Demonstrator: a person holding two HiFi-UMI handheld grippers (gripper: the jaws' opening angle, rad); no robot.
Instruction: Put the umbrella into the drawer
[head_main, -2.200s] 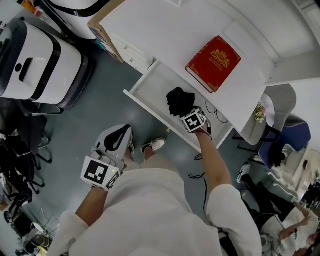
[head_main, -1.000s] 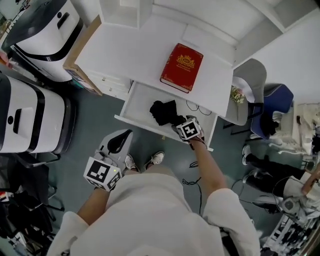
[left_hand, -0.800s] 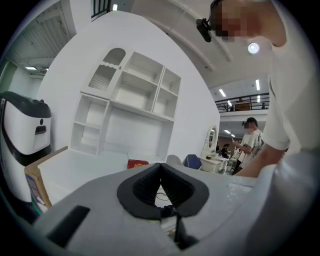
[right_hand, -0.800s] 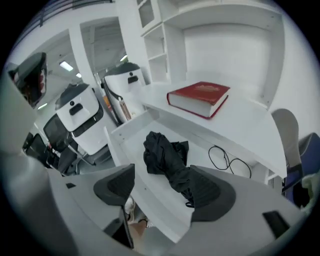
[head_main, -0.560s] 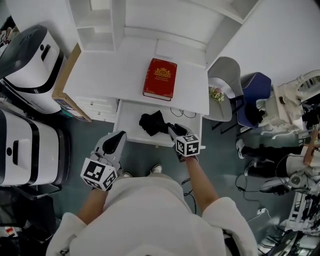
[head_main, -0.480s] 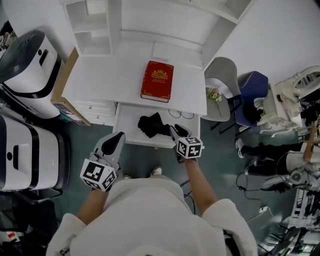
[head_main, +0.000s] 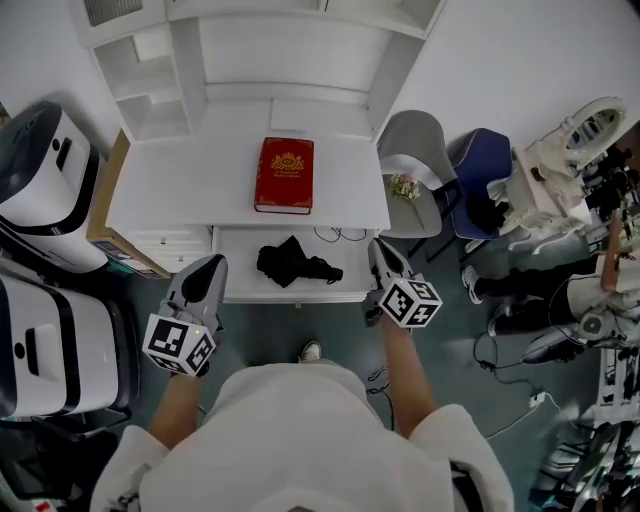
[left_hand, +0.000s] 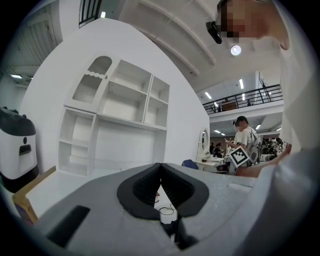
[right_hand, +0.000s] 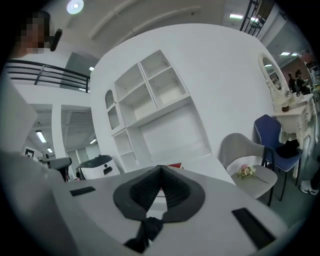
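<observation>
The black folded umbrella (head_main: 290, 262) lies inside the open white drawer (head_main: 236, 268) under the desk top (head_main: 180, 190). My right gripper (head_main: 378, 252) hovers just right of the drawer's right end, apart from the umbrella, with its jaws shut and nothing between them. At the drawer's left front corner is my left gripper (head_main: 208, 268), also shut and empty. In the left gripper view the left gripper (left_hand: 160, 166) has its tips together, with a dark bit of umbrella (left_hand: 172, 229) below. The right gripper (right_hand: 161, 170) looks the same in its own view, with the umbrella (right_hand: 147, 230) showing low in the gap.
A red book (head_main: 285, 175) lies on the desk, with a white shelf unit (head_main: 250, 50) behind it. Two white machines (head_main: 40, 180) and a cardboard box (head_main: 105, 235) stand at the left. At the right are a grey chair (head_main: 415, 150) with flowers (head_main: 404, 187) and a blue chair (head_main: 480, 170).
My right gripper has left the umbrella, risen out of the drawer and moved to its right end. The umbrella stays in the drawer. My left gripper has risen a little.
</observation>
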